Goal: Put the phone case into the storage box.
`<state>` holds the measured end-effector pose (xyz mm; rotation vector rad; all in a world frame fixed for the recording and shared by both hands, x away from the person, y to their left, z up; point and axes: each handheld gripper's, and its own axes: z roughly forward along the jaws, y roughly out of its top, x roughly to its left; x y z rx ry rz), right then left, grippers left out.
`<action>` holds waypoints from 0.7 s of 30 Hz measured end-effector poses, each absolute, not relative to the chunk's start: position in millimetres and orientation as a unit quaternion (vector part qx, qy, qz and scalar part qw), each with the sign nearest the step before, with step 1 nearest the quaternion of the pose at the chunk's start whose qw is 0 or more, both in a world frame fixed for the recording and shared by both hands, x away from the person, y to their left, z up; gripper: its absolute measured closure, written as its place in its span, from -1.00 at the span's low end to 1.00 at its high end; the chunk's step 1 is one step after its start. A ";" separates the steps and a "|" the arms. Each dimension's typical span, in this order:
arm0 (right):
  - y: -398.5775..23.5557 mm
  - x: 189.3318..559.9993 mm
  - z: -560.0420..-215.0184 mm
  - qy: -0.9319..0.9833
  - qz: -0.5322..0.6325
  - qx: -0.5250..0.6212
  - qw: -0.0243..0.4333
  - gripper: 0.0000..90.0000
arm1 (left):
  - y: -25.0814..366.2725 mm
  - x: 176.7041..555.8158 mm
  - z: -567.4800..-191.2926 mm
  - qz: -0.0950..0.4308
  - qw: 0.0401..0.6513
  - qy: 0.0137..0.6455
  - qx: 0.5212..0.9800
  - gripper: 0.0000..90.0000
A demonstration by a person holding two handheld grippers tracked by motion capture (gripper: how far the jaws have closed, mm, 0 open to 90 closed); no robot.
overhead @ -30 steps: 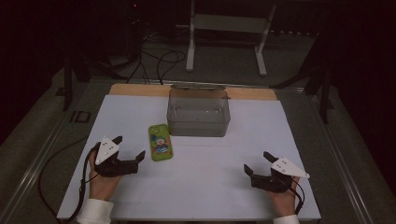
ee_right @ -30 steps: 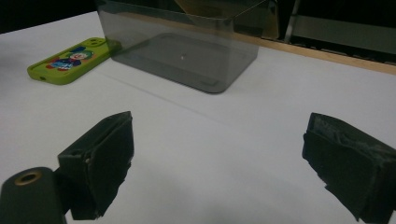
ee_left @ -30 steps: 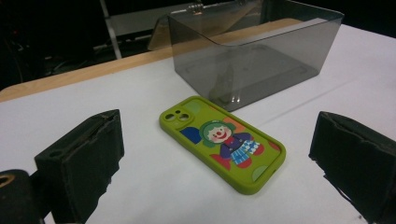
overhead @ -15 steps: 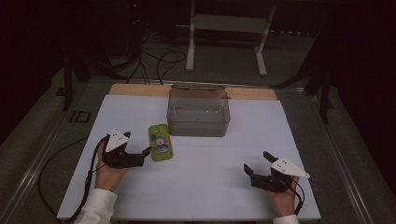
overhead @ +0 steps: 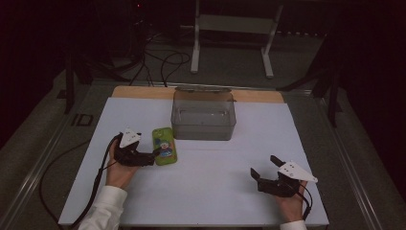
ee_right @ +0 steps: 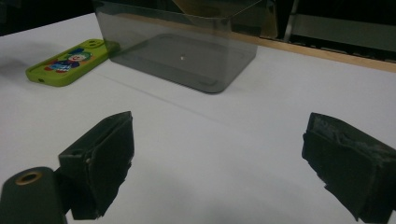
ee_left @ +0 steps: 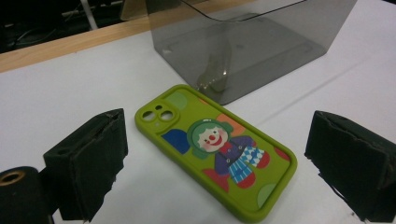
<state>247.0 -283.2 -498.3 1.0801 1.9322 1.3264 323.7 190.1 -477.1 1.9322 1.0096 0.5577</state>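
The left gripper (overhead: 152, 157) is seen with its 2 jaws spread wide apart, nothing clamped between them, held low over the white table cover (overhead: 215, 191) right at the near end of a green phone case (overhead: 163, 146). In the left gripper view the phone case (ee_left: 219, 147) lies flat between the 2 black jaws but isn't touched by either; it's face down, camera cutout toward the far side, with a cartoon clown printed on the back. From the high view it can't be told for sure whether the jaw tips are brushing the case's edge or just beside it. Just past the case, a smoky see-through plastic box (overhead: 204, 115) is set on the cover with its lid tipped up at the back, and the case's far corner sits close to the box's near wall (ee_left: 261, 60). The right gripper (overhead: 264, 167) is held well apart from all that, down at the near right of the table, its 2 jaws also parted wide with only bare cover between them; the box (ee_right: 187, 51) and the case (ee_right: 70, 60) are caught farther off in the right gripper view. A strip of wooden board (overhead: 143, 92) is visible behind the cover.
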 end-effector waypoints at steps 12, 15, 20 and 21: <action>-283.3 247.2 -498.4 0.721 0.493 0.401 0.276 -0.79 | 171.5 344.2 -480.0 0.219 0.416 0.395 0.789 -0.85; -283.1 247.2 -498.5 0.722 0.492 0.401 0.276 -0.79 | 165.7 348.5 -479.9 0.220 0.412 0.387 0.795 -0.85; -283.1 247.2 -498.5 0.721 0.493 0.401 0.276 -0.79 | 156.3 354.3 -480.2 0.216 0.413 0.385 0.797 -0.85; -283.1 247.1 -498.4 0.721 0.493 0.401 0.275 -0.79 | 154.3 355.5 -480.5 0.215 0.413 0.384 0.797 -0.85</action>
